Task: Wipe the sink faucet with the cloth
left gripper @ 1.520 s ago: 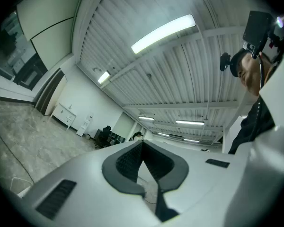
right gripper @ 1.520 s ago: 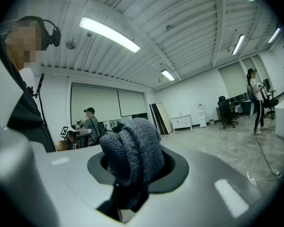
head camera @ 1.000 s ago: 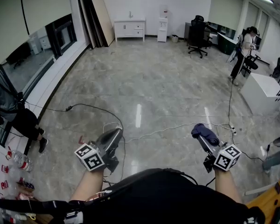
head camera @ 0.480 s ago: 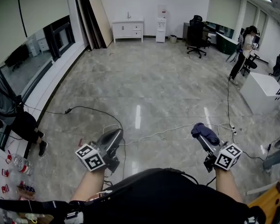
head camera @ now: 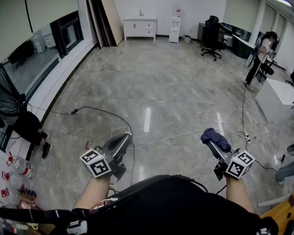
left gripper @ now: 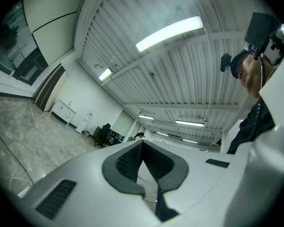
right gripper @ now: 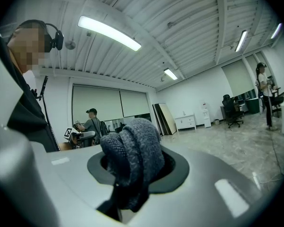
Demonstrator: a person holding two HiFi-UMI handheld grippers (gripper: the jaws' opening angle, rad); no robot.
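right gripper (head camera: pixel 210 143): fingers clamped on the dark cloth (right gripper: pixel 132 155). left gripper (head camera: pixel 124 138): fingers closed together, holding nothing.

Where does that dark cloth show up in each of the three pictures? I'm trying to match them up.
Head view: lower right, the cloth sits bunched at the tip of the right tool.
Left gripper view: not in it.
Right gripper view: centre, the cloth is clamped between the jaws.
Shared landmark: the white cabinet against the far wall shows in all three.
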